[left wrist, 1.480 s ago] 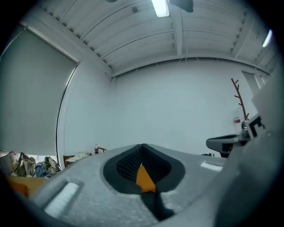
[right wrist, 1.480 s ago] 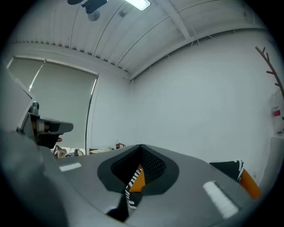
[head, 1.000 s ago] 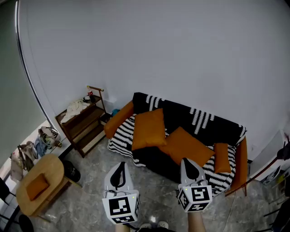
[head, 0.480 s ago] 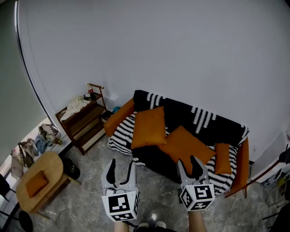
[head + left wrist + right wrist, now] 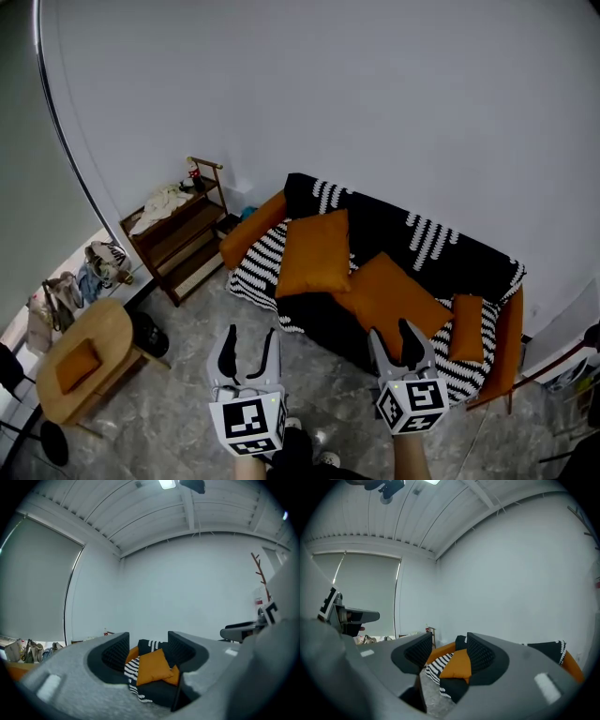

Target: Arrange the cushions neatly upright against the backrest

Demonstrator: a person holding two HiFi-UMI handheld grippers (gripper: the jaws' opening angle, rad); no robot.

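Observation:
A sofa under a black-and-white throw stands against the white wall. One large orange cushion leans at its left end. A second large orange cushion lies flat in the middle, and a small one rests by the right armrest. My left gripper and right gripper hover over the floor in front of the sofa, well short of it. Both have just been opening, with nothing between their jaws. In the left gripper view, the gripper frames the left cushion. The right gripper shows that cushion too.
A dark wooden shelf with clothes on top stands left of the sofa. A round wooden table with an orange pad is at lower left, a black bin beside it. Bags line the left wall. The floor is grey marble.
Both grippers' jaws went from shut to open. Both hands moved slightly forward toward the sofa, and the view shifted a little.

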